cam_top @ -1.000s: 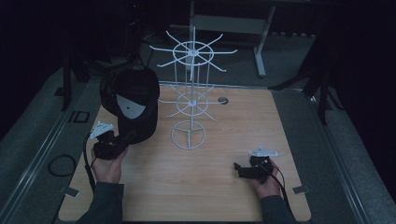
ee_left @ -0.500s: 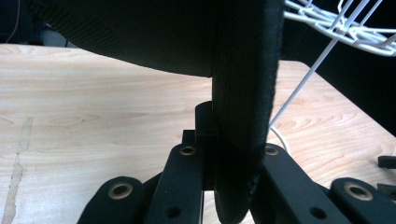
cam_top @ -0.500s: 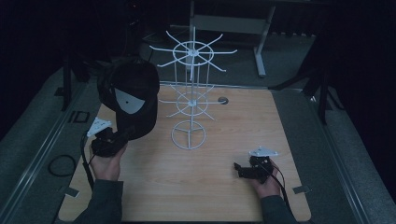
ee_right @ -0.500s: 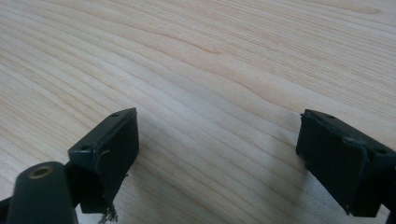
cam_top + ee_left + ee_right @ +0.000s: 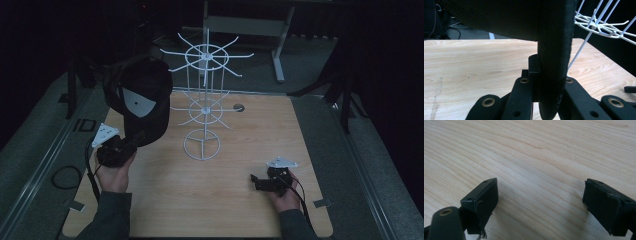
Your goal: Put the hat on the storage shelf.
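A black cap (image 5: 140, 102) hangs in the air above the left side of the wooden surface (image 5: 225, 200), just beside the white wire rack (image 5: 204, 107), its brim pinched edge-on between the pressed-together jaws of the left tool (image 5: 131, 142) (the pale underside of the brim faces the high camera). The right tool (image 5: 256, 182) rests low over the surface near its right front, well apart from the rack, its jaws spread wide over bare wood.
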`<state>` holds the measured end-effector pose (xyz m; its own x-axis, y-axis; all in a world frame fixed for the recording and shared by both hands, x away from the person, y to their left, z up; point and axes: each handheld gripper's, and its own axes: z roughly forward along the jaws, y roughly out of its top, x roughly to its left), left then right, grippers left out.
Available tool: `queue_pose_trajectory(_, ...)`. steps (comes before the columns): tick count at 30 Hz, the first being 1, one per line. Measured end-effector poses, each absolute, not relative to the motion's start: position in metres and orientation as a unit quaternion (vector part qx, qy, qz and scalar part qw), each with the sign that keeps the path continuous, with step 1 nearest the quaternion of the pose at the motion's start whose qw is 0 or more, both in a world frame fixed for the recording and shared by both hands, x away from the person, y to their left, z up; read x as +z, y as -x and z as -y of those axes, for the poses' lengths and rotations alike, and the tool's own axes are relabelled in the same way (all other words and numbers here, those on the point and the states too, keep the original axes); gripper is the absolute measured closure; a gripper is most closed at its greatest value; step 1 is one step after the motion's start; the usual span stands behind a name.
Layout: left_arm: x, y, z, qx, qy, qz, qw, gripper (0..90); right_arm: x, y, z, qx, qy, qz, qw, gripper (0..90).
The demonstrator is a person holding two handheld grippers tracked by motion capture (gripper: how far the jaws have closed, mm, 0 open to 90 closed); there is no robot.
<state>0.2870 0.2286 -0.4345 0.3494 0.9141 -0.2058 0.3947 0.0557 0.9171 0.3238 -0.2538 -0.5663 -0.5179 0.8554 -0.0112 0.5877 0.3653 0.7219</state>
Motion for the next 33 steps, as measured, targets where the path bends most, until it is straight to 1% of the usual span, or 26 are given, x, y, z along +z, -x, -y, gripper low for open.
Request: queue_pose_trajectory(33, -0.411, -0.274, -0.22, 0.301, -0.636, -0.488, 0.516, 86.9, -0.566, -0.324, 0.254, 0.34, -0.449, -0.802, 0.198, 13.0)
